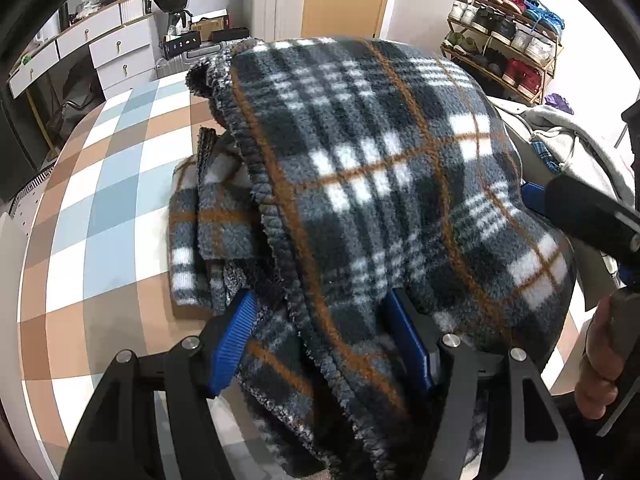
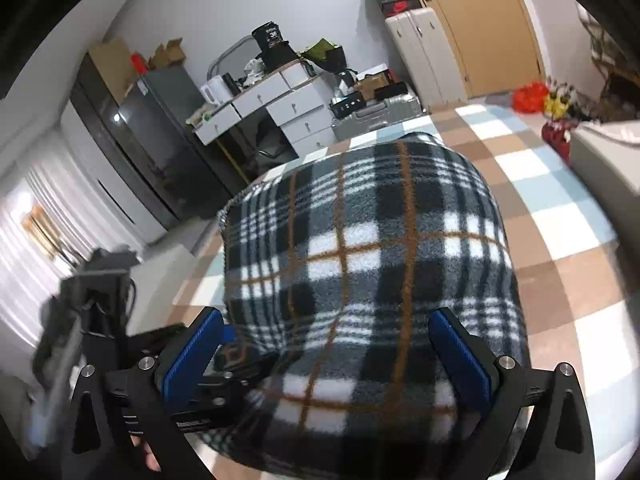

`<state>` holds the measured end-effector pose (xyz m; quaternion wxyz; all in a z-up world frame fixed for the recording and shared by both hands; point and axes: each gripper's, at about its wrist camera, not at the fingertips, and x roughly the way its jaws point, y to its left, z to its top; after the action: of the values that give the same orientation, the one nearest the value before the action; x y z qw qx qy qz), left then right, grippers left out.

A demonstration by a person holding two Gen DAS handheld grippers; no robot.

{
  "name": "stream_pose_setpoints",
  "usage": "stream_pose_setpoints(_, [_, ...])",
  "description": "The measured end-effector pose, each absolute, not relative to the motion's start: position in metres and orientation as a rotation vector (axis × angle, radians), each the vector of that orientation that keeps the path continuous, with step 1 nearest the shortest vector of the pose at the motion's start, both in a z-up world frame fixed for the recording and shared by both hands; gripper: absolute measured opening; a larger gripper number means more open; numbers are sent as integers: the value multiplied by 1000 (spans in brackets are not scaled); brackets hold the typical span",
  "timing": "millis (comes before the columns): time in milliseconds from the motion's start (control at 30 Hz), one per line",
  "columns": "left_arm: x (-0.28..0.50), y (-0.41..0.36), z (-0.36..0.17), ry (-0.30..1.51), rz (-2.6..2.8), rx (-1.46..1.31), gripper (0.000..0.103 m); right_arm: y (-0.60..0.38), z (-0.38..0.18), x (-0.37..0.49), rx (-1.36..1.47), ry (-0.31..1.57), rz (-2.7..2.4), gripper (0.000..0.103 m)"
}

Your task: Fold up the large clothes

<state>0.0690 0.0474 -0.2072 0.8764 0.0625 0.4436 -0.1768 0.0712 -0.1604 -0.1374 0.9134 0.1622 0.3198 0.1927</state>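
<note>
Left wrist view: the plaid fleece garment lies folded into a thick bundle on the checked bed cover, with a sleeve or loose panel sticking out from under its left side. The left gripper stands fairly wide, blue pads on either side of the near hem; fabric sits between the jaws, but the pads do not appear to press it, so this reads as a release, not a hold. The garment's ribbed edge runs down between the fingers, probably because that edge was the one carried over to make the fold. At the right edge, the right gripper lies against the bundle's far side, with the person's hand on its handle below. Right wrist view: the right gripper also stands wide, its pads clear of the cloth, straddling the near end of the garment; the frame is motion-blurred at the left. Judgement: the main fold looks placed, and both tools are positioned at one end so the bundle can be squared or doubled again. The protruding sleeve is not yet tucked. A grey garment waits beyond on the right, near the shoe rack.
</note>
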Motion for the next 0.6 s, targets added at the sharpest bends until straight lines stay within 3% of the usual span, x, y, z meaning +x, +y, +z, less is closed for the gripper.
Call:
stream_pose_setpoints(133, [69, 53, -208, 919, -388, 124, 63, -167, -125, 61, 327, 603, 295, 103])
stream_pose_setpoints(333, [70, 62, -204, 926, -405, 78, 63, -189, -94, 23, 243, 279, 174, 103])
stream_pose_setpoints(600, [73, 69, -198, 940, -422, 24, 63, -229, -138, 74, 481, 614, 349, 103])
